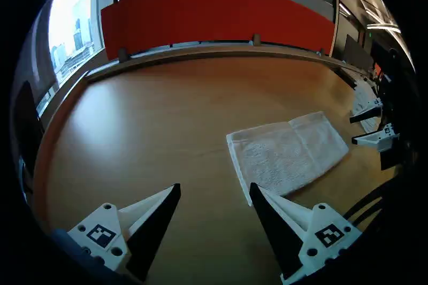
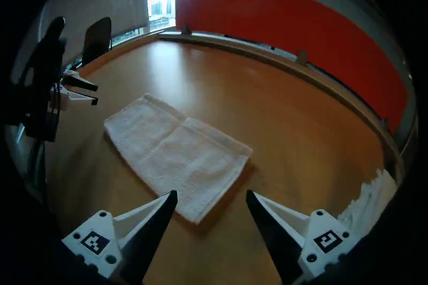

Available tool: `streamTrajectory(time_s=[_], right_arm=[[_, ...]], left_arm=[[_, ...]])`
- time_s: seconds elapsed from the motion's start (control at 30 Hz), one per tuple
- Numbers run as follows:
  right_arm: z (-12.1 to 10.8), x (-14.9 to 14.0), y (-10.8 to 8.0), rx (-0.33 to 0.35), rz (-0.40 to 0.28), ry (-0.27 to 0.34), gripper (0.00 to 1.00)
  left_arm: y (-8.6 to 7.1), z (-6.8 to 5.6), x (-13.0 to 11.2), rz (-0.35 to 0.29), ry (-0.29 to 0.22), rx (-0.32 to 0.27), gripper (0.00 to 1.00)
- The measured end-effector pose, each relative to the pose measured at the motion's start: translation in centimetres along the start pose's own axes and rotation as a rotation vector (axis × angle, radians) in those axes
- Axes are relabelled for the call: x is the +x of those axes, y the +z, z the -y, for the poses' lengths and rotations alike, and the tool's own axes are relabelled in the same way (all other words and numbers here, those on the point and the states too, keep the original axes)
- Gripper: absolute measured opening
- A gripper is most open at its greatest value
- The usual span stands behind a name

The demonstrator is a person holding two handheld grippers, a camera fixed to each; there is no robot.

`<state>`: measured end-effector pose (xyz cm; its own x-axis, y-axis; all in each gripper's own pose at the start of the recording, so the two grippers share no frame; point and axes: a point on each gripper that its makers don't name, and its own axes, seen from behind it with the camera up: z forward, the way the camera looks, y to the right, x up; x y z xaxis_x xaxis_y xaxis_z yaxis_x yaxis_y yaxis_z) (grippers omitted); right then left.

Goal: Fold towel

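A white towel [image 1: 289, 151] lies flat on the wooden table, partly folded, with one layer overlapping the other. My left gripper [image 1: 214, 199] hovers open over the table just left of the towel's near corner, nothing between its fingers. In the right gripper view the same towel [image 2: 176, 151] lies just ahead of my right gripper [image 2: 211, 205], which is open above the towel's near edge and holds nothing. The right gripper [image 1: 369, 127] also shows at the far right of the left gripper view, beyond the towel. The left gripper [image 2: 80, 90] shows at the far left of the right gripper view.
The wooden table [image 1: 160, 114] runs back to a red divider panel [image 1: 214, 17] along its far edge. A stack of white cloths [image 2: 372, 199] sits at the table's right edge in the right gripper view. Dark chairs [image 2: 99, 39] stand by the window.
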<state>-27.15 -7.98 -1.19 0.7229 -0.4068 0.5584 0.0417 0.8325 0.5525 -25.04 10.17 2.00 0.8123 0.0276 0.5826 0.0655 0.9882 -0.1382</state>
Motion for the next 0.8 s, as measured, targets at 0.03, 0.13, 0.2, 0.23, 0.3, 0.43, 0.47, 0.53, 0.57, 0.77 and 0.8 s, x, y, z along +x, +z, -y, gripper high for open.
streamTrajectory(time_s=[0.03, 0.13, 0.2, 0.23, 0.3, 0.43, 0.47, 0.53, 0.57, 0.77, 0.8], right_arm=[[0.1, -0.1, 0.0, 0.004, 0.002, -0.002, 1.0], [0.2, -0.5, 0.0, 0.012, 0.008, -0.008, 1.0], [0.3, -0.6, 0.0, 0.014, 0.012, -0.012, 1.0], [0.3, -0.7, 0.0, 0.016, 0.014, -0.014, 1.0], [0.4, -0.8, 0.1, 0.018, 0.017, -0.018, 1.0], [0.5, -1.1, 0.2, 0.026, 0.026, -0.027, 1.0], [0.5, -1.2, 0.2, 0.028, 0.028, -0.031, 1.0], [0.5, -1.5, 0.3, 0.031, 0.034, -0.039, 1.0], [0.5, -1.6, 0.3, 0.032, 0.038, -0.043, 1.0], [0.5, -2.6, 0.3, 0.044, 0.059, -0.052, 1.0], [0.5, -2.7, 0.3, 0.046, 0.062, -0.052, 1.0]], left_arm=[[-0.3, 0.1, -0.1, -0.006, -0.003, 0.003, 0.96], [-0.9, 0.4, -0.3, -0.021, -0.009, 0.012, 0.96], [-1.3, 0.6, -0.6, -0.028, -0.013, 0.019, 0.96], [-1.5, 0.8, -0.7, -0.031, -0.017, 0.024, 0.96], [-1.9, 1.1, -1.0, -0.038, -0.023, 0.033, 0.96], [-2.8, 1.6, -1.2, -0.058, -0.039, 0.048, 0.96], [-3.0, 1.7, -1.2, -0.063, -0.043, 0.052, 0.96], [-3.4, 2.0, -1.3, -0.072, -0.048, 0.061, 0.96], [-3.6, 2.2, -1.4, -0.075, -0.051, 0.066, 0.96], [-4.7, 2.9, -1.9, -0.096, -0.064, 0.089, 0.96], [-4.9, 2.9, -2.0, -0.099, -0.066, 0.091, 0.96]])
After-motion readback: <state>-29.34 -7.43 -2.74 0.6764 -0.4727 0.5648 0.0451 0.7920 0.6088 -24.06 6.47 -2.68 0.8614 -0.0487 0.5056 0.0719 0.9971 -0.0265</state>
